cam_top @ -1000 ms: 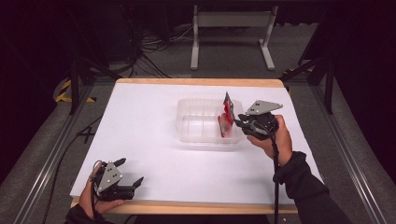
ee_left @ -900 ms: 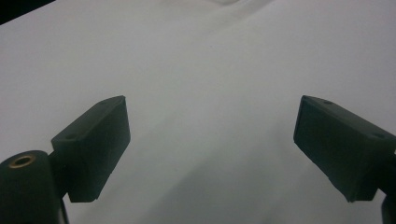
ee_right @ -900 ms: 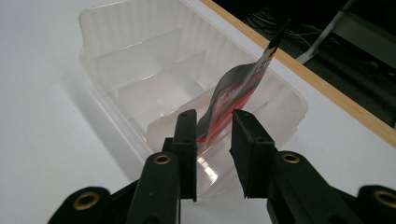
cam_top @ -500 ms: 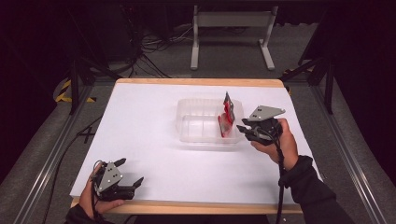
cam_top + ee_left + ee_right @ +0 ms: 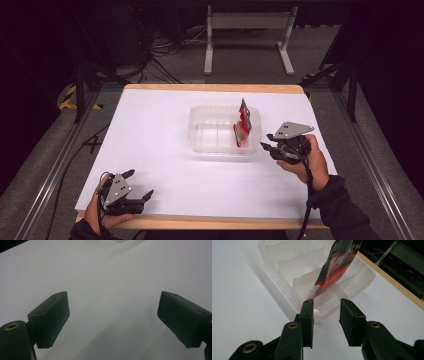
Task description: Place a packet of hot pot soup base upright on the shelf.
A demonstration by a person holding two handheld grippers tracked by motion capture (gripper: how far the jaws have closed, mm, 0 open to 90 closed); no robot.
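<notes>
A clear plastic container (image 5: 210,135) with dividers sits in the middle of the white table (image 5: 150,130). A red and black packet (image 5: 242,125) stands tilted in its right-hand compartment, its top above the rim. My right gripper (image 5: 265,147) hovers just right of the container, apart from it. Its jaws have just been opening and nothing is between them. In the right gripper view the packet (image 5: 337,267) leans beyond the gripper (image 5: 327,307), inside the container (image 5: 274,272). My left gripper (image 5: 140,183) rests near the front left edge, wide open over bare table (image 5: 112,315).
The table's wooden edge (image 5: 215,88) runs along the back. Beyond it lie cables and a metal stand (image 5: 247,35) on the dark floor. Rails run along both sides of the table.
My right gripper has drawn back to the right, away from the packet and the container, with its jaws wider apart. The packet stays standing in the container. The left gripper has not moved.
</notes>
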